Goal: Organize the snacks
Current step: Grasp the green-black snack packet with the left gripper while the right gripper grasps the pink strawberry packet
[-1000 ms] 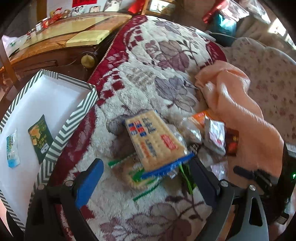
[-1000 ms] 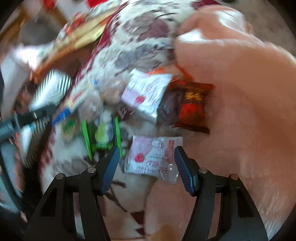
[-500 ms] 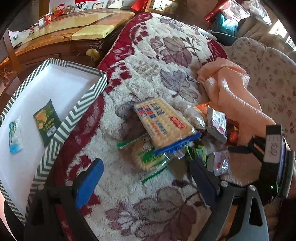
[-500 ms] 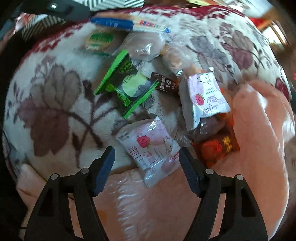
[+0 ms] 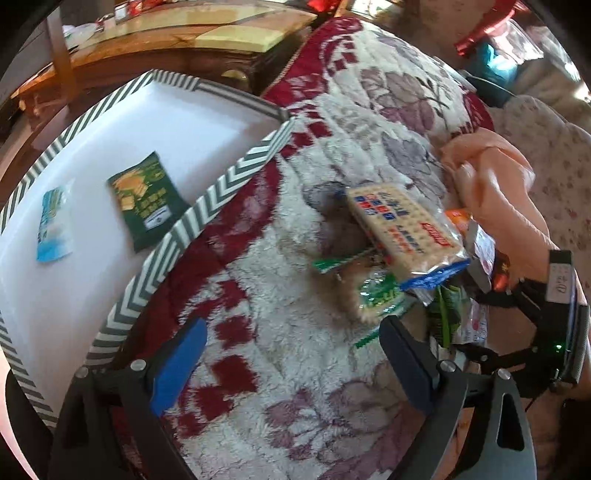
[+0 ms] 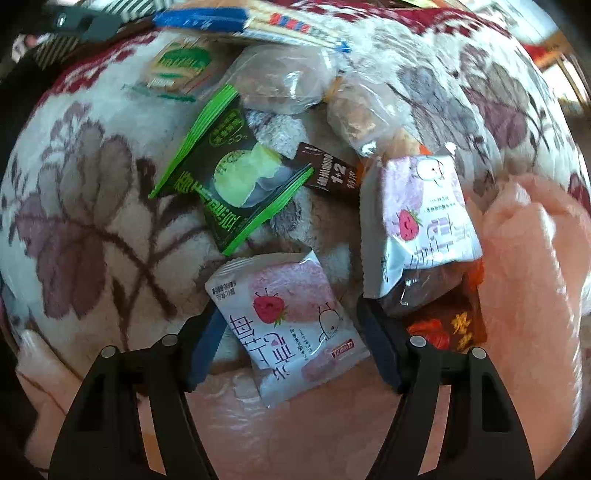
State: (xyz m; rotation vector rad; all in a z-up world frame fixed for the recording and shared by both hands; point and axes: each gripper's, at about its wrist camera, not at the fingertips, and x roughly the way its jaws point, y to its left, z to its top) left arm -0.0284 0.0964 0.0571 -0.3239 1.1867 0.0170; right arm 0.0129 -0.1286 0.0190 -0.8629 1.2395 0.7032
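The right gripper [image 6: 288, 332] was closing around a strawberry packet [image 6: 286, 325], not yet pinching; light, crinkly, slippery, best taken across its flat middle. The left gripper [image 5: 291, 354] hung open, empty.

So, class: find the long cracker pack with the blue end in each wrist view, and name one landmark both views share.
Left wrist view: cracker pack right of centre, on top of the snack pile, blue end towards the camera.
Right wrist view: cracker pack along the top edge, seen edge-on.
Shared landmark: the green-edged black packet, which shows just below the pack's blue end in the left view.
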